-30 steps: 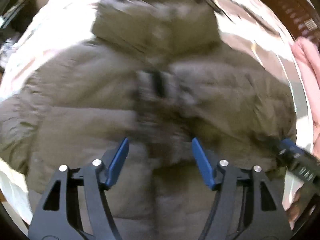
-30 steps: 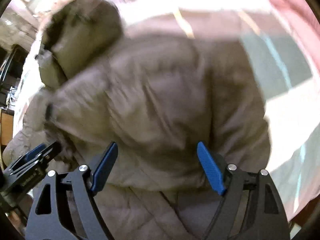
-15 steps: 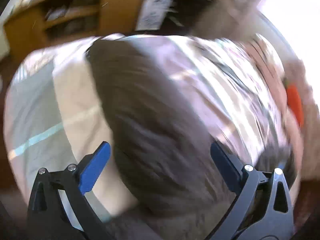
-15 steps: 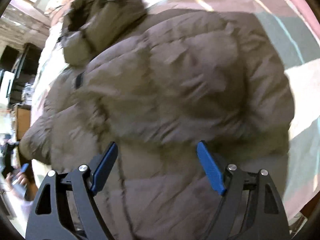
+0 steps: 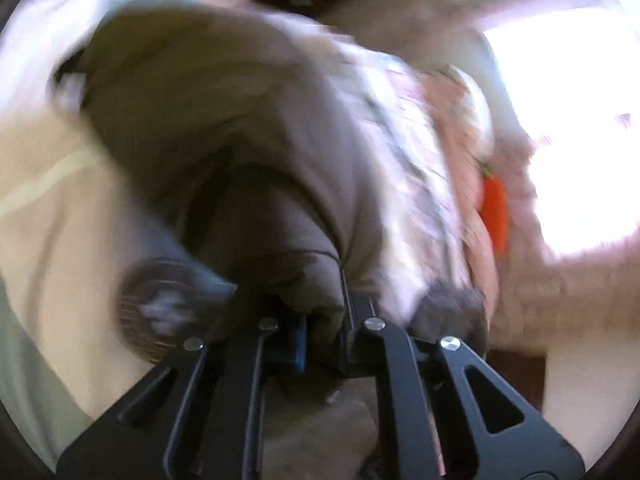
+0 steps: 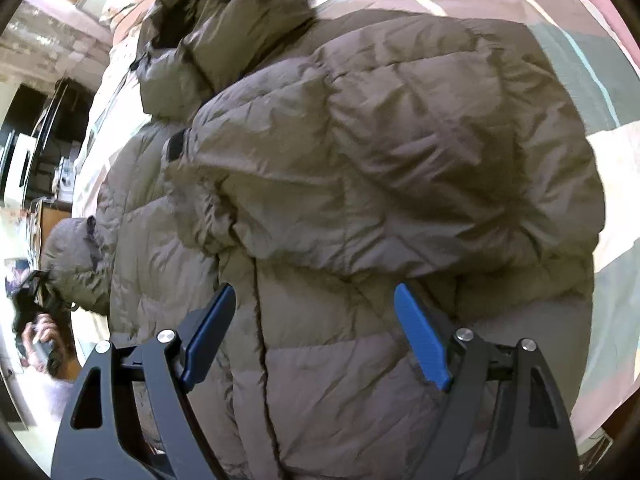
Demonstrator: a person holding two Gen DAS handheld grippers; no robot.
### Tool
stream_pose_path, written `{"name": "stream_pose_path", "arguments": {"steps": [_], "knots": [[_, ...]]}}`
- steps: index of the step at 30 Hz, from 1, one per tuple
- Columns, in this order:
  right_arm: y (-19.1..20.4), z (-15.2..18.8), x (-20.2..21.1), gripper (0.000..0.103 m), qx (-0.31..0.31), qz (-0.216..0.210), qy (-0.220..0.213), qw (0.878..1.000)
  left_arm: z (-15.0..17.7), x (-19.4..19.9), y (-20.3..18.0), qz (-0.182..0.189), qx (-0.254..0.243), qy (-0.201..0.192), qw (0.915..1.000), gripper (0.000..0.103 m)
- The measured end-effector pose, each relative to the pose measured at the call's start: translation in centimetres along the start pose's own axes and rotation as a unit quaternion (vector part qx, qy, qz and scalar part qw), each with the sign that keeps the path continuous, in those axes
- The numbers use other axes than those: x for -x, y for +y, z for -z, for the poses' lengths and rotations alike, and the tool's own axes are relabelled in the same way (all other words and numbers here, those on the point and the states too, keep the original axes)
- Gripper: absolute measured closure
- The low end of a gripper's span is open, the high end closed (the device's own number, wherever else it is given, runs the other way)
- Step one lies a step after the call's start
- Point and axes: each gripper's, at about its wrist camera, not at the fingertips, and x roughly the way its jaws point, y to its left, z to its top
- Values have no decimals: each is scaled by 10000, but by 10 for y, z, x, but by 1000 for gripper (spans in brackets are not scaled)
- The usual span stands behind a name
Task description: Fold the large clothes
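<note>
The hooded puffer jacket (image 6: 360,200) sprawls across the bed (image 6: 612,152), one sleeve already folded over its chest. At nine o'clock, the left gripper (image 5: 322,332) clamps the other sleeve's cuff (image 6: 72,256); the right gripper (image 6: 314,340) hovers spread wide, holding nothing. Body folds remain.

The left wrist view is smeared by motion, so the jacket sleeve (image 5: 224,128) shows no quilting or seams. A round dark disc (image 5: 160,308) beside the left gripper (image 5: 322,340) is too blurred to name, as is an orange shape (image 5: 495,208) on pink fabric. The sleeve cloth hides the blue pads. In the right wrist view the puffer jacket (image 6: 360,168) is cut off at the bottom edge, its hem hidden behind the right gripper (image 6: 316,336).
</note>
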Motion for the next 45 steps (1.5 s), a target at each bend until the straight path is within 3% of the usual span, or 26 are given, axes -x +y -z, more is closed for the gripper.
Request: {"name": "stream_pose_path", "arguments": {"steps": [2, 5, 6, 8, 9, 10, 12, 15, 17, 19, 21, 22, 23, 24, 26, 27, 30, 34, 36, 38, 40, 42, 45], "knots": [[-7, -4, 5, 21, -136, -37, -55, 9999, 24, 7, -63, 93, -1072, 49, 9942, 93], [-13, -6, 12, 21, -263, -130, -98, 9995, 98, 9, -144, 115, -2734, 472, 9607, 93], [-13, -7, 13, 21, -280, -139, -116, 9994, 135, 2, -165, -17, -3349, 756, 9392, 93], [-16, -10, 19, 21, -318, -126, -191, 9992, 206, -14, -190, -295, -4392, 1333, 8880, 92], [-19, -12, 21, 21, -338, -98, -232, 9991, 242, -21, -194, -385, -4853, 1672, 8574, 92], [-21, -14, 23, 21, -380, -50, -282, 9989, 275, -27, -195, -480, -5236, 2026, 8261, 92], [-31, -18, 28, 21, -533, 87, -417, 9977, 325, -25, -182, -745, -5751, 2368, 7795, 88], [-44, -24, 36, 21, -752, 165, -585, 9953, 359, -27, -174, -1033, -6210, 2502, 7356, 74], [-49, -26, 41, 21, -812, 118, -663, 9944, 365, -23, -169, -1107, -6356, 2529, 7210, 68], [-51, -27, 44, 19, -847, 76, -725, 9937, 359, -21, -169, -1195, -6317, 2508, 7237, 64], [-53, -26, 45, 14, -902, 51, -796, 9927, 332, -17, -174, -1185, -6023, 2428, 7511, 43], [-54, -26, 45, 14, -943, 27, -810, 9922, 318, -14, -173, -1168, -5810, 2349, 7705, 39], [-54, -25, 43, 14, -985, -40, -791, 9920, 313, -11, -175, -1166, -5652, 2292, 7839, 31], [-52, -24, 39, 13, -998, -157, -739, 9921, 295, -14, -177, -1185, -5363, 2212, 8058, 27], [-49, -24, 31, 12, -1024, -507, -548, 9919, 276, -11, -173, -1271, -5022, 2170, 8274, 27], [-46, -22, 25, 12, -1037, -834, -407, 9903, 271, -11, -169, -1275, -4884, 2267, 8330, 27], [-35, -20, 15, 12, -957, -1192, -184, 9881, 266, -12, -170, -1069, -4710, 2504, 8391, 27], [-25, -22, 4, 12, -934, -1220, -138, 9880, 252, -5, -175, -1169, -4682, 1988, 8530, 16], [-25, -24, -5, 12, -1112, -1469, -76, 9829, 244, -23, -164, -1167, -4251, 2311, 8673, 16], [-26, -30, -10, 12, -1309, -1611, -140, 9781, 243, -38, -153, -1126, -3909, 2717, 8722, 16], [-21, -38, -11, 12, -1261, -1560, -346, 9791, 247, -49, -145, -1248, -3813, 2913, 8685, 16], [-10, -45, -16, 13, -1074, -1504, -383, 9820, 256, -59, -138, -1360, -3842, 3089, 8594, 16], [7, -43, -19, 53, -718, -1229, -242, 9895, 269, -70, -128, -1219, -3735, 3576, 8472, 17]]}}
